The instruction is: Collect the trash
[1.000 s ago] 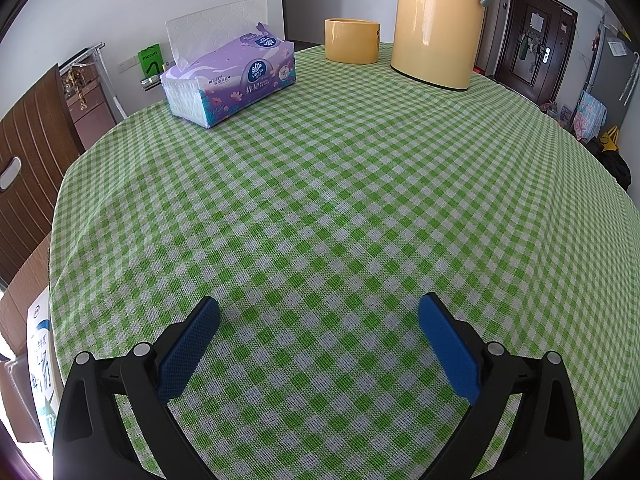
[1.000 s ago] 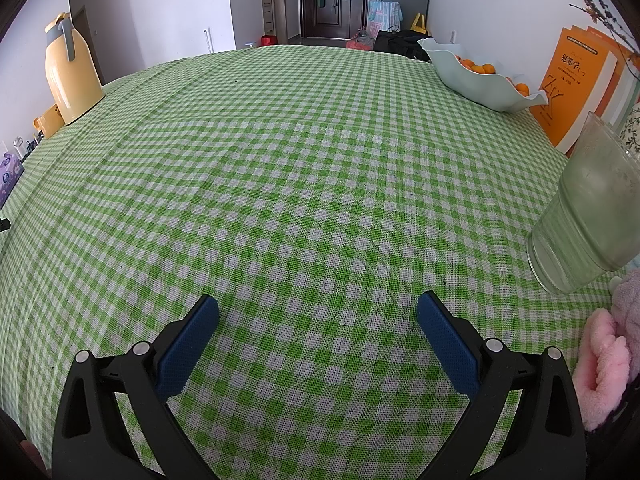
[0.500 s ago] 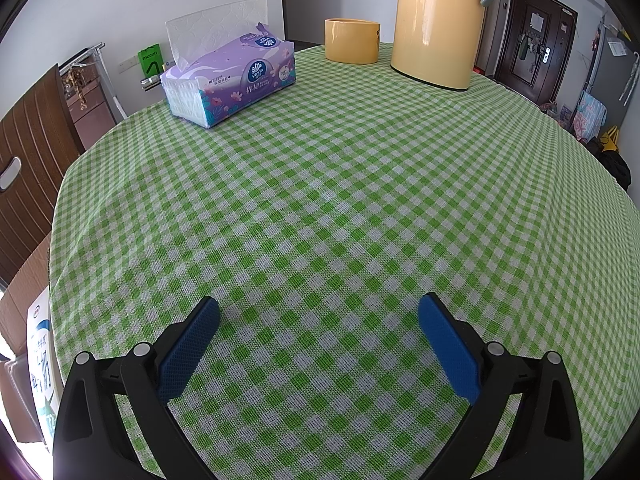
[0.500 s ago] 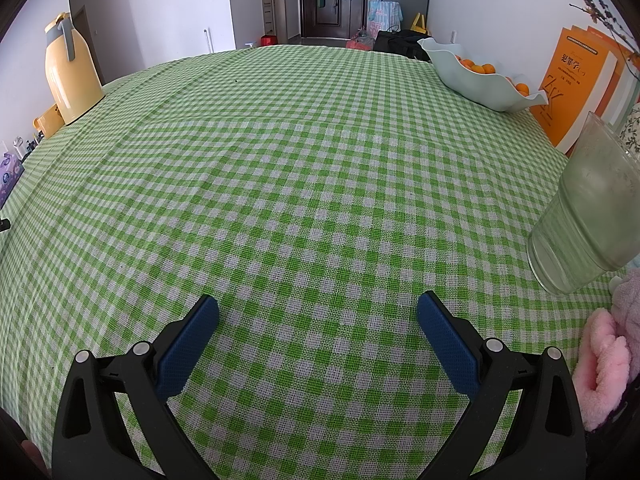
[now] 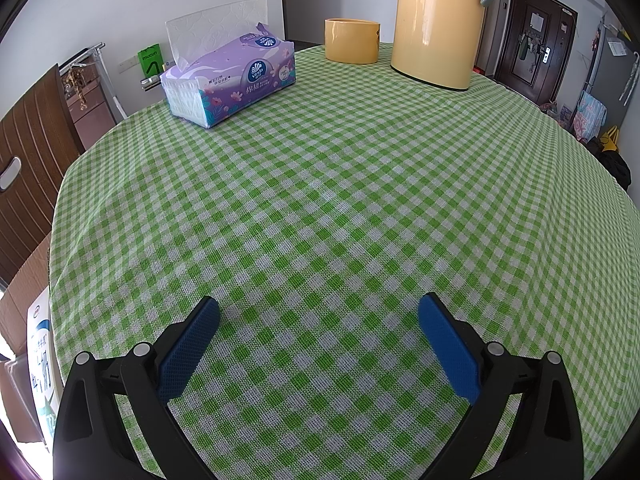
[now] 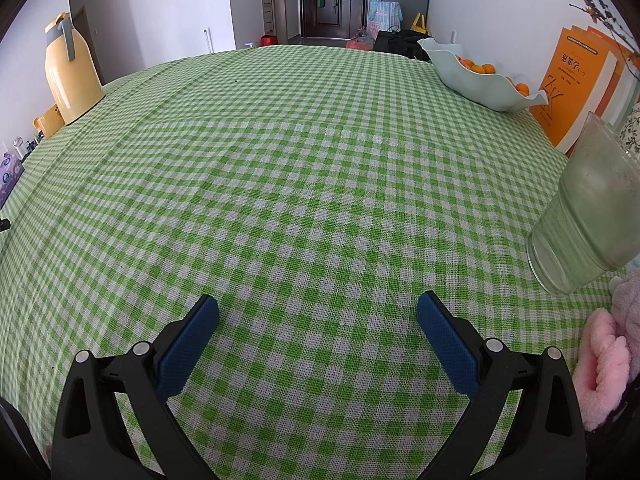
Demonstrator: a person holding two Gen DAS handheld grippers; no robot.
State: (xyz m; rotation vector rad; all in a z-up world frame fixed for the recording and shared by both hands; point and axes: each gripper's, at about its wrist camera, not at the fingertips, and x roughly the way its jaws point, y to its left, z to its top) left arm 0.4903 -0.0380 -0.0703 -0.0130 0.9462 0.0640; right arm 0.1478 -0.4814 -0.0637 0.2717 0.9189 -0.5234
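my left gripper (image 5: 319,312) – fingers wide apart, holding nothing | my right gripper (image 6: 318,311) – same, empty | both over checked tabletop (image 5: 360,184) | trash – I cannot see any

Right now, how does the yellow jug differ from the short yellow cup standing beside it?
The yellow jug is tall, narrows toward its top and carries a grey handle; the short yellow cup is low, wide and straight-walled, with no handle visible. The jug looks glossy, the cup matte. Both are yellow and stand upright at the far edge of the green checked tablecloth.
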